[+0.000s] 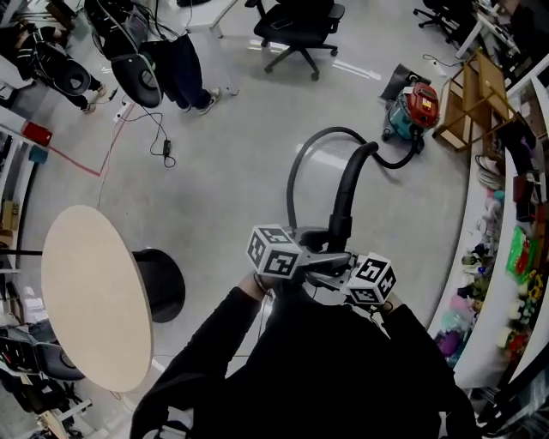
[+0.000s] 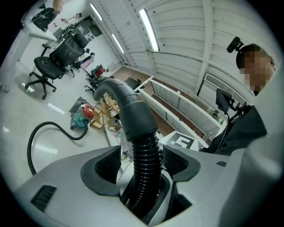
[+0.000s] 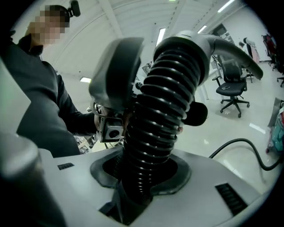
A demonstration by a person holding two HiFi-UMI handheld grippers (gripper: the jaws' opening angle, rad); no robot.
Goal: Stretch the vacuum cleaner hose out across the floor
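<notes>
The red and teal vacuum cleaner stands on the floor at the upper right, also small in the left gripper view. Its black hose loops across the floor and rises into a curved grey wand in front of me. Both grippers meet at the wand's lower end. The ribbed hose passes between the jaws of my left gripper, whose pads stand slightly apart from it. My right gripper is shut on the ribbed hose, squeezing it. The right gripper's marker cube shows beside the left one's.
A round beige table and a black stool stand at the left. An office chair is at the top, a wooden frame beside the vacuum, and a white shelf with colourful items along the right. A thin cable lies on the floor.
</notes>
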